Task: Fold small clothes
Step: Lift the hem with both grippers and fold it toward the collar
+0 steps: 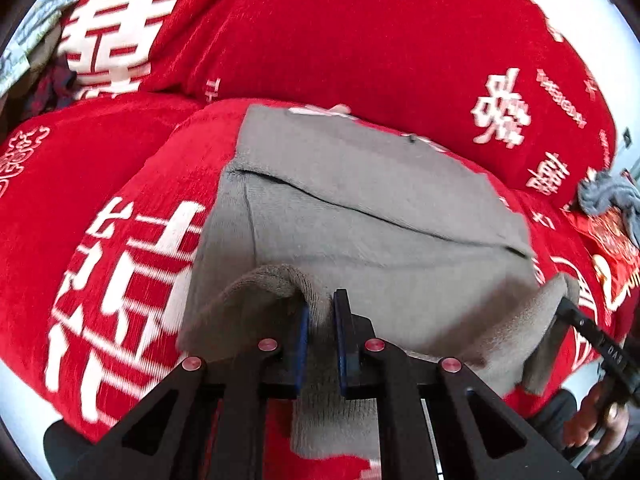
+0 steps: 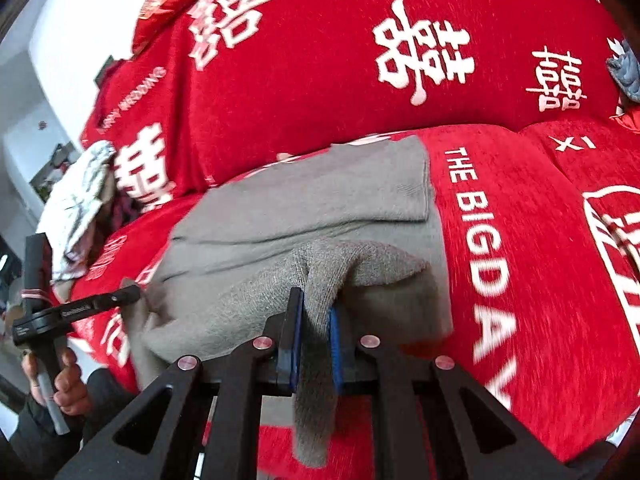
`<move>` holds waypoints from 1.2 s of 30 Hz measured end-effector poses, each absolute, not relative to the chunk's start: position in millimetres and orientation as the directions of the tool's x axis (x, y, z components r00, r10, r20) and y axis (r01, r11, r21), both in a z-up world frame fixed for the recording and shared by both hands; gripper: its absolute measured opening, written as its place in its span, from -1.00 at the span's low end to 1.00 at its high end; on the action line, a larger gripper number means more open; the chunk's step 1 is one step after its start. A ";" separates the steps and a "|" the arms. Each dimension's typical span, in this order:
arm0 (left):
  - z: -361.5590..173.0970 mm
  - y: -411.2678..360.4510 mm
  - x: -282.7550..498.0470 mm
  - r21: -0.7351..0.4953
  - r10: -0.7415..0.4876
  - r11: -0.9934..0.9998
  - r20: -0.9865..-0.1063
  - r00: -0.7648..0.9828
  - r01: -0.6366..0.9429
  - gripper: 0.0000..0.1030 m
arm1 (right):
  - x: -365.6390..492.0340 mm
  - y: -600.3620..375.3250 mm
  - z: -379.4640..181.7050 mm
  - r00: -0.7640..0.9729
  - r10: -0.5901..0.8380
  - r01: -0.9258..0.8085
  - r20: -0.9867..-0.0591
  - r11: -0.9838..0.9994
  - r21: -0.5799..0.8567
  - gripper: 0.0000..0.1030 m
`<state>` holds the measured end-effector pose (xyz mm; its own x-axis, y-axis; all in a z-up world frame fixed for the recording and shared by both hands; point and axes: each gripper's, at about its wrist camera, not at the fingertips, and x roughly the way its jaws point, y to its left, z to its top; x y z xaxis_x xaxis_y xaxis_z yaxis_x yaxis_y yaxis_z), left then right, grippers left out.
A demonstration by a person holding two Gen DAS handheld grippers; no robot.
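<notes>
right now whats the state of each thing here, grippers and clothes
left gripper: shut on the near edge of the grey garment
right gripper: shut on the same edge
grey garment: partly folded on the red cover, near edge lifted
red cover: spread under it

Both grippers are black, angular linkages with round pink-red pivot caps (four each) and blue-padded jaws; dark sleeves show at seven o'clock.
</notes>
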<state>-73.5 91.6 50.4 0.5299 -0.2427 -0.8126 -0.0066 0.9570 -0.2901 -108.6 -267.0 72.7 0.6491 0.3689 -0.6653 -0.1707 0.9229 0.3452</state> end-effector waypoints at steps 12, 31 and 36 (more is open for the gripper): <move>33.7 127.8 -109.1 -0.437 -0.376 0.899 -0.769 0.517 0.005 0.75 | -100.7 -278.5 43.8 0.608 0.341 -0.117 -0.717 0.932 0.344 -0.05; 20.6 88.8 -124.7 -0.410 -0.380 0.912 -0.820 0.428 0.024 -0.51 | -117.0 -271.6 22.3 0.491 0.475 -0.195 -0.730 0.877 0.440 -0.68; 34.5 97.7 -143.6 -0.452 -0.420 0.891 -0.781 0.463 0.045 -0.72 | -131.5 -260.9 37.6 0.487 0.503 -0.282 -0.714 0.864 0.416 -0.78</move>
<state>-143.6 97.7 34.5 0.4628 -0.4195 -0.7809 0.0449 0.8909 -0.4520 -131.5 -260.9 37.6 0.4870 0.5029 -0.7141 -0.2822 0.8643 0.4162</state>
